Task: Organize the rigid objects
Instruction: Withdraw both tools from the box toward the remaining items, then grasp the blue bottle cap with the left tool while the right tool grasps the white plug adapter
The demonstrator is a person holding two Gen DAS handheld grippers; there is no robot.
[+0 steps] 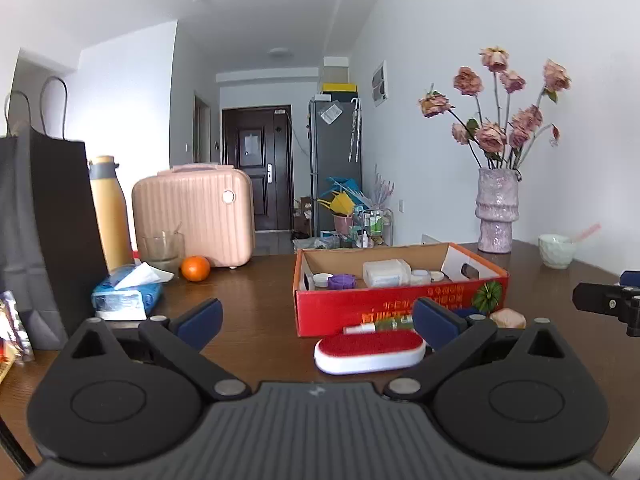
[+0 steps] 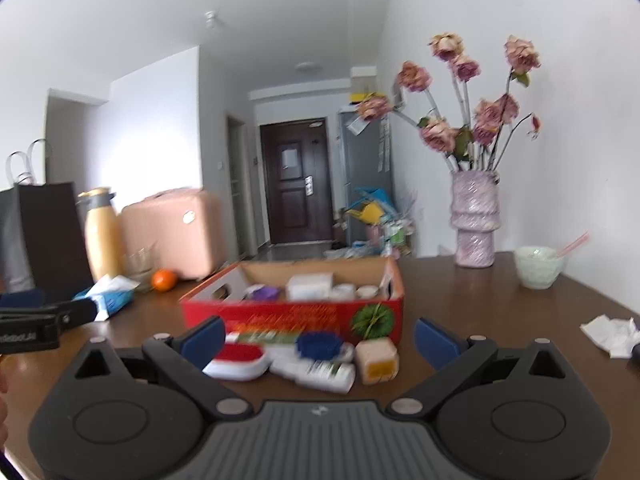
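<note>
A: On the tabletop (image 1: 256, 312), front of the red box (image 1: 400, 304): red/white brush (image 1: 370, 351), spray bottle (image 2: 316, 372), blue cap (image 2: 319, 344), tan cube (image 2: 377, 360). All outside the box, a few jars already inside.
B: Claws?
A: Left claw (image 1: 318, 322) wide, empty, brush sits just ahead btwn its pads. Right claw (image 2: 320, 336) also wide, empty, over the same pile.
B: Handling?
A: Brush prob. light, hard plastic shell w/ a fuzzy top; pinch across the short sides, white base. Bottle is smooth and round, likely to roll or slip, so take it mid-body. Cube looks stiff, flat faces, easiest. Nothing fragile afaict.
</note>
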